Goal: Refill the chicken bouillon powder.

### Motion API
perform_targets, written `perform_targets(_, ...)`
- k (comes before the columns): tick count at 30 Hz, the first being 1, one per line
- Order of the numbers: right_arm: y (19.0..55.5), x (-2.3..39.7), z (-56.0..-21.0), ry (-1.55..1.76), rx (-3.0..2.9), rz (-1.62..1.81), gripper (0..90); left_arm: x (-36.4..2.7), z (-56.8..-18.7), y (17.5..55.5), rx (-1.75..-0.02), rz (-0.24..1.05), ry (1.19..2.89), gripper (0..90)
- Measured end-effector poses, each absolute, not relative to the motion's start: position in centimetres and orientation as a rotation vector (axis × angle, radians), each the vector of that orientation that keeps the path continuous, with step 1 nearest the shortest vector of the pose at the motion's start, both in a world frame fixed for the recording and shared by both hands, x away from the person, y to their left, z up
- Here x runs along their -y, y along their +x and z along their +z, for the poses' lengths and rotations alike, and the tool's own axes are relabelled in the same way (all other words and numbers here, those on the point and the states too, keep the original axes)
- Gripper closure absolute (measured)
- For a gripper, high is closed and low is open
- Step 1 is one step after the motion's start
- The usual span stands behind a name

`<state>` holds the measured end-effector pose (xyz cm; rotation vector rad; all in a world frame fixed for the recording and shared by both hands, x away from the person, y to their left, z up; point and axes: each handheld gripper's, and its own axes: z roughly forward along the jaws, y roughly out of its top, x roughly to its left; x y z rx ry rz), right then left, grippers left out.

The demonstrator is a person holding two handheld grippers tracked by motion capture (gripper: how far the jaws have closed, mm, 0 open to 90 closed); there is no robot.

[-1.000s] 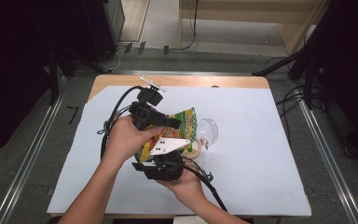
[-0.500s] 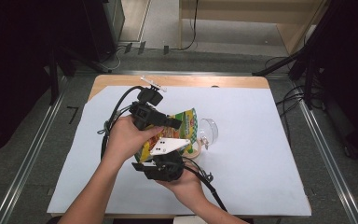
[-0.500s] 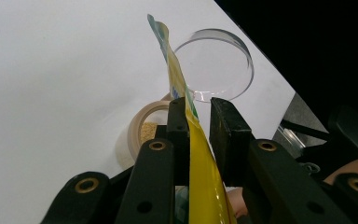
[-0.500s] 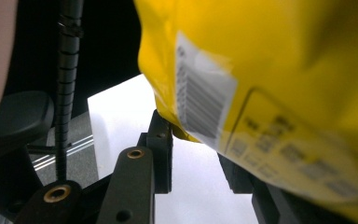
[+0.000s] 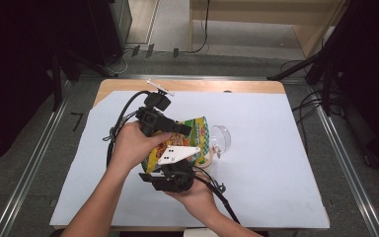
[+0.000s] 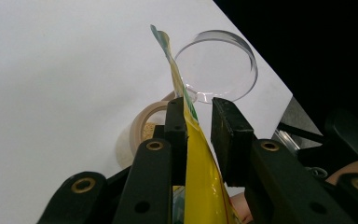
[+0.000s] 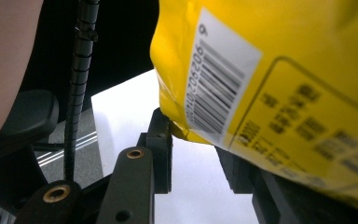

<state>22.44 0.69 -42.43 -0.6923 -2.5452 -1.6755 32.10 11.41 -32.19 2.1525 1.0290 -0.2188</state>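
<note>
From the high view we see the yellow snack bag [image 5: 180, 140] held off the white table cover [image 5: 276, 163], and we take the clear glass bowl [image 5: 221, 137] as our landmark: the bag lies just on the person's side of it, its long axis running from the hands toward the bowl, its green printed end nearest the rim. The left gripper [image 5: 180, 128] comes onto the bag from the far side and the right gripper [image 5: 177, 170] from the near side; neither is clearly nearer the bowl. In the left gripper view, the bag's thin edge [image 6: 186, 121] rises between the jaws toward the bowl [image 6: 216, 67], resting against one jaw with a gap to the other, so we cannot tell whether it is clamped; a roll of tape [image 6: 144, 128] sits just before the bowl. In the right gripper view, the bag's barcode side [image 7: 270, 84] lies over the jaws; we cannot tell whether they grip it.
</note>
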Motion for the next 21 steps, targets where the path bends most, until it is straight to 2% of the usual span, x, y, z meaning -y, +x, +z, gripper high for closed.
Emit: perform_targets(21, 22.66, -0.63, -42.60, -0.690, 2.564, -1.676, 69.1, -11.26, -32.26, 32.16, -1.019, -0.212, 2.156, 76.6)
